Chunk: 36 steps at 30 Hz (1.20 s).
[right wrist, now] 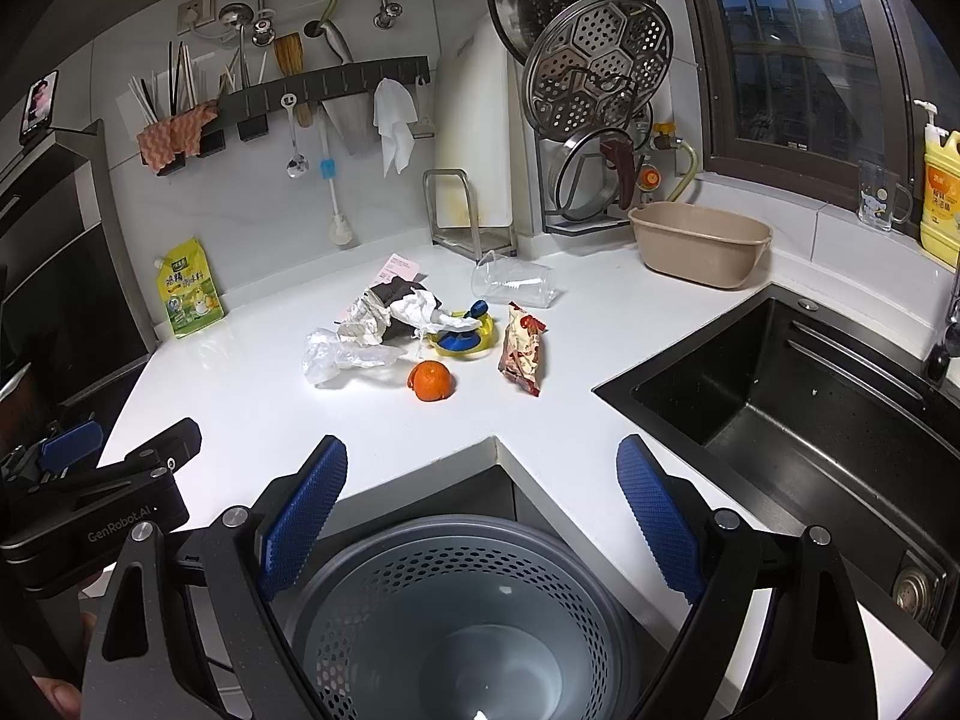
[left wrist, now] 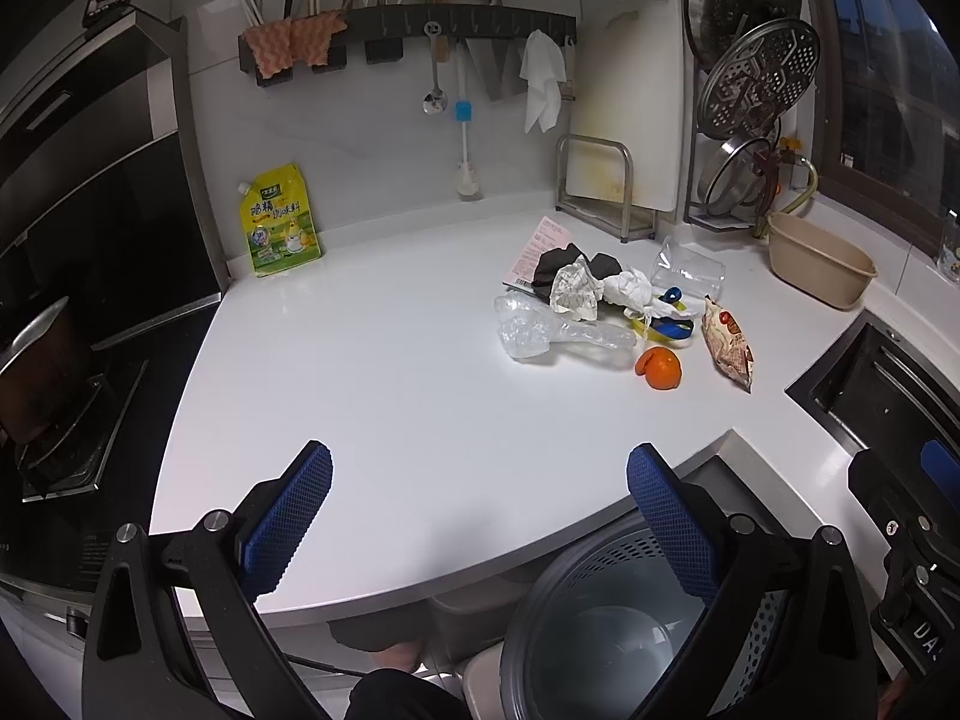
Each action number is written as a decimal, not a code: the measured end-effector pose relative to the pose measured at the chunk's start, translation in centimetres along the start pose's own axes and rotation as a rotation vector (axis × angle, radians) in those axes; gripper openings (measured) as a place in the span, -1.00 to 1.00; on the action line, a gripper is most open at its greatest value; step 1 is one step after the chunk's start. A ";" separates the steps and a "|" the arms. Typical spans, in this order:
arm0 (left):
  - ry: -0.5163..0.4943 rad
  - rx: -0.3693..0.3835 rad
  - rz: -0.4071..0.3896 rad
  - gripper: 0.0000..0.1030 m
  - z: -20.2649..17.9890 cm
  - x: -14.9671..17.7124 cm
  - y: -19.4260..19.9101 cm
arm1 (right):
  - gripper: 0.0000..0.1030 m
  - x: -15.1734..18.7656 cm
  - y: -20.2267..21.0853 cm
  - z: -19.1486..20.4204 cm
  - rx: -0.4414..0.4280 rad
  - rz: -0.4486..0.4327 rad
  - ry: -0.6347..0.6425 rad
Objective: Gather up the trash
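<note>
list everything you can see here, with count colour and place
orange: 1, orange, counter, front of the pile
snack packet: 1, red and cream, right of orange
plastic wrap: 1, clear, left of orange
crumpled paper: several, white, mid pile
cup: 1, clear, on its side behind pile
pouch: 1, yellow-green, against wall
basin: 1, beige, by window
sink: 1, black, right
bin: 1, grey, below counter edge
left gripper: 1, black with blue pads, open
right gripper: 1, same, open

One orange (right wrist: pixel 432 381) (one snack packet (right wrist: pixel 521 350))
</note>
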<state>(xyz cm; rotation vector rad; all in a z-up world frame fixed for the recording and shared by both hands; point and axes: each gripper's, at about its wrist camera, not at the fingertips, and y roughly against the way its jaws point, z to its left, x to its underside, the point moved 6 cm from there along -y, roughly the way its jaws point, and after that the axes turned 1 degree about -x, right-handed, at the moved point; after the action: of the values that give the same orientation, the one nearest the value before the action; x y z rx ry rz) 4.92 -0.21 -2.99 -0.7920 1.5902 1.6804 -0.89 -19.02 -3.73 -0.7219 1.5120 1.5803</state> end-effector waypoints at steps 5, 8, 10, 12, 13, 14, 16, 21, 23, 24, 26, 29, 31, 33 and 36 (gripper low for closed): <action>-0.001 0.000 -0.002 0.88 -0.1 0.0 0.0 | 0.69 0.0 0.0 0.2 -0.001 -0.001 0.000; -0.001 -0.001 0.003 0.88 0.1 0.0 0.4 | 0.69 0.0 0.0 0.2 0.001 -0.002 0.001; -0.003 -0.001 0.006 0.88 0.2 0.1 0.3 | 0.69 0.0 0.0 0.1 -0.001 -0.002 0.000; -0.003 -0.001 0.006 0.88 0.2 0.2 0.2 | 0.69 0.0 0.2 0.0 -0.001 -0.001 0.000; -0.004 -0.001 0.005 0.88 0.2 0.2 0.2 | 0.69 0.0 0.2 0.0 -0.001 -0.002 0.000; -0.004 -0.001 0.005 0.88 0.2 0.2 0.2 | 0.69 0.0 0.2 0.0 -0.002 -0.002 0.000; -0.003 -0.001 0.004 0.88 0.2 0.3 0.1 | 0.69 0.0 0.1 0.0 -0.002 -0.002 -0.001; -0.002 0.000 0.009 0.88 0.2 0.4 -0.1 | 0.69 0.0 0.0 -0.1 -0.002 -0.002 -0.001; -0.002 0.001 0.009 0.88 0.2 0.5 -0.1 | 0.69 0.0 0.1 0.0 -0.002 -0.003 -0.001; -0.003 -0.001 0.009 0.88 0.2 0.5 -0.1 | 0.69 0.0 0.1 0.0 -0.002 -0.003 -0.001; -0.003 0.000 0.009 0.88 0.2 0.5 -0.1 | 0.69 0.0 0.1 -0.1 -0.002 -0.003 -0.002; -0.002 0.000 0.009 0.88 0.2 0.4 -0.1 | 0.69 0.0 0.1 0.0 -0.002 -0.004 -0.001; -0.002 -0.001 0.009 0.88 0.2 0.4 -0.1 | 0.69 0.0 0.1 0.0 -0.002 -0.003 -0.001; -0.003 0.000 0.009 0.88 0.2 0.4 -0.1 | 0.69 0.0 0.1 0.0 -0.003 -0.004 -0.002; -0.003 -0.001 0.009 0.88 0.2 0.4 -0.1 | 0.69 0.1 0.2 0.0 -0.003 -0.005 -0.002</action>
<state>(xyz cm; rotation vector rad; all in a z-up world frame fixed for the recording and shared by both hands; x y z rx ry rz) 4.74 0.02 -3.40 -0.7833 1.5937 1.6882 -1.04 -19.01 -3.70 -0.7248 1.5062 1.5795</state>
